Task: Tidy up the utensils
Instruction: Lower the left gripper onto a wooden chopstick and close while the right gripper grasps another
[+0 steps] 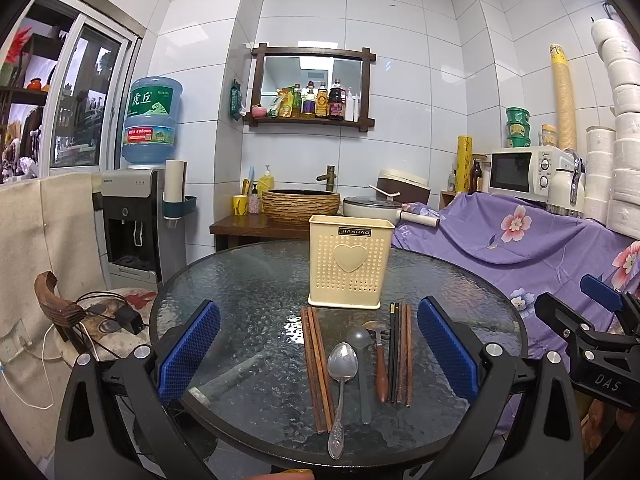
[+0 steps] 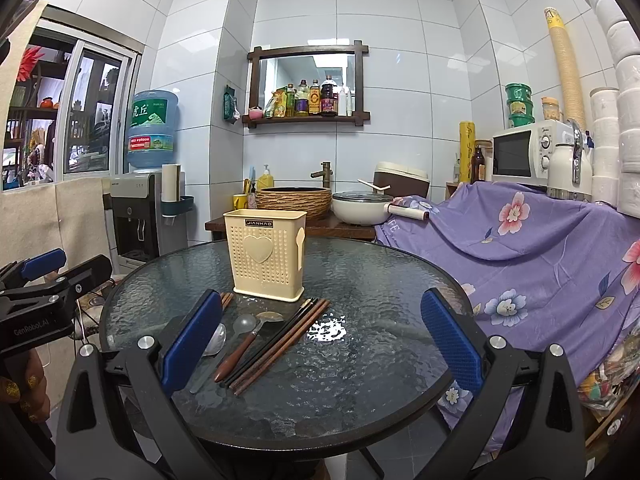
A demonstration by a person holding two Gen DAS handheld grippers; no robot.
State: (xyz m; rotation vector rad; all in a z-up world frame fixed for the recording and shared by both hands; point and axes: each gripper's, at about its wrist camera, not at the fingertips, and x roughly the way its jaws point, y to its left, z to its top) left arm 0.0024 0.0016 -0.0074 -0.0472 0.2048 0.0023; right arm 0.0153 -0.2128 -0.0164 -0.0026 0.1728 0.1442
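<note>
We see a round glass table (image 1: 248, 280) carrying a cream holder (image 1: 349, 264) upright near its far side. In front of it lie, side by side, brown chopsticks (image 1: 318, 368), a metal spoon (image 1: 341, 376), a grey spoon (image 1: 360, 360), a wood-handled spoon (image 1: 380, 364) and dark chopsticks (image 1: 401, 354).

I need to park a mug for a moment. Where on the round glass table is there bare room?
Bare glass lies right of the dark chopsticks, toward the purple floral cloth, and left of the brown wooden chopsticks. It is crowded in front of the cream perforated utensil holder, where spoons and chopsticks lie in a row.
</note>
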